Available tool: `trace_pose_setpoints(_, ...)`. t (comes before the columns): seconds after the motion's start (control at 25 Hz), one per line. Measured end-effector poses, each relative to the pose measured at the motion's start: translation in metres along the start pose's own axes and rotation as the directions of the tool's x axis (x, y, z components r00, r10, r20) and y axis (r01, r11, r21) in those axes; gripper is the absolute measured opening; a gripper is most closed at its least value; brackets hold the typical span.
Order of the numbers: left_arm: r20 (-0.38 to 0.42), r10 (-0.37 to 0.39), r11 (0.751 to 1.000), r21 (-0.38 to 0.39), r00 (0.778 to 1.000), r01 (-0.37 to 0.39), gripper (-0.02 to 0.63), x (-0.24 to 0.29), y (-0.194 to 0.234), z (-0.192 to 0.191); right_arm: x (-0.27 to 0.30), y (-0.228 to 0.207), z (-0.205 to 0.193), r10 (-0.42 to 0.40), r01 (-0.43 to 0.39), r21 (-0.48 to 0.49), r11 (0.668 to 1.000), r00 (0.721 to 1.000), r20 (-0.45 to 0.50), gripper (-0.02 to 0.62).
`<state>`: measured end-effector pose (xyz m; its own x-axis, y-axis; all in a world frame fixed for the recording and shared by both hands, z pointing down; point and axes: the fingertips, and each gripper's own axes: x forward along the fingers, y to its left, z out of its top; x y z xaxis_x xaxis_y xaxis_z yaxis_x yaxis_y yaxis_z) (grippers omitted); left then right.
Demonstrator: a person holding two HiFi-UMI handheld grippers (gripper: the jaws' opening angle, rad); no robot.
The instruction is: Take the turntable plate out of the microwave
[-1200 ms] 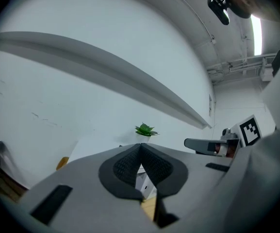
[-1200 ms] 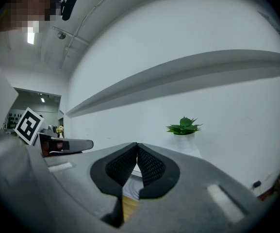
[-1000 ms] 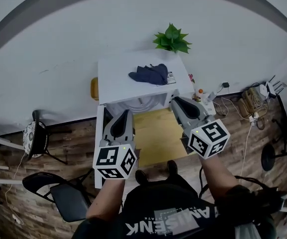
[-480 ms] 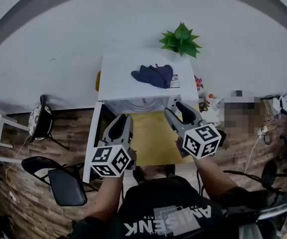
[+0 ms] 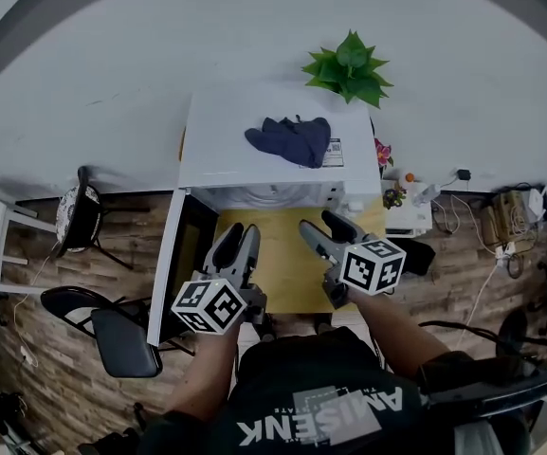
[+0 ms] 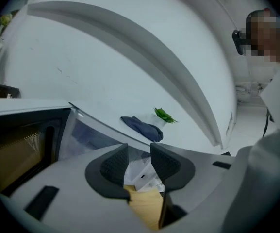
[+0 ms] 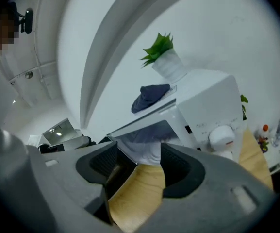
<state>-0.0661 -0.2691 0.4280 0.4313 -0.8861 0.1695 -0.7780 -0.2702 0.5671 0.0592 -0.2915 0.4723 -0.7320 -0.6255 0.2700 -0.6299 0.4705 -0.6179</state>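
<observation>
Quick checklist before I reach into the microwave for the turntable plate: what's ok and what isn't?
1. Microwave door swung open: ok.
2. Left hand-held gripper empty, jaws opening: ok.
3. Right hand-held gripper empty, jaws opening: ok.
4. Dark cloth lies on the microwave's top, clear of the opening: ok.
5. Turntable plate seated and reachable inside the cavity: cannot tell, the interior is too dim.
</observation>
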Motion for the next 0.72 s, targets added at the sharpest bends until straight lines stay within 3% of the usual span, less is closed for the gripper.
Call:
trace_pose_setpoints(0.12, -0.039, 0.050, 0.997, -0.049, 0.998, -0.051, 0.134, 0.009, 0.022, -0.020, 0.011, -0.015, -0.019, 0.007, -0.005, 0.040, 0.999, 0.998, -0.054, 0.261)
trace_pose_setpoints(0.2, -0.065, 0.060, 0.993, -0.095, 0.996, -0.066, 0.177, 0.016, 0.035, -0.034, 0.018, -0.028, -0.029, 0.000, 0.006, 0.096, 0.995, 0.998, -0.069, 0.261)
trace_pose_setpoints(0.36, -0.095, 0.088, 0.970, -0.217, 0.992, -0.107, 0.212, 0.030, 0.063, -0.061, 0.036, -0.050, -0.048, -0.027, 0.044, 0.193, 0.980, 0.995, -0.092, 0.261)
trace_pose_setpoints(0.56, -0.126, 0.183, 0.940, -0.269, 0.975, -0.211, 0.241, 0.044, 0.104, -0.088, 0.055, -0.078, -0.081, -0.070, 0.112, 0.365, 0.924, 0.989, -0.126, 0.261)
trace_pose_setpoints(0.72, -0.150, 0.208, 0.916, -0.316, 0.967, -0.246, 0.248, 0.058, 0.129, -0.104, 0.075, -0.091, -0.088, -0.108, 0.142, 0.413, 0.900, 0.989, -0.105, 0.261)
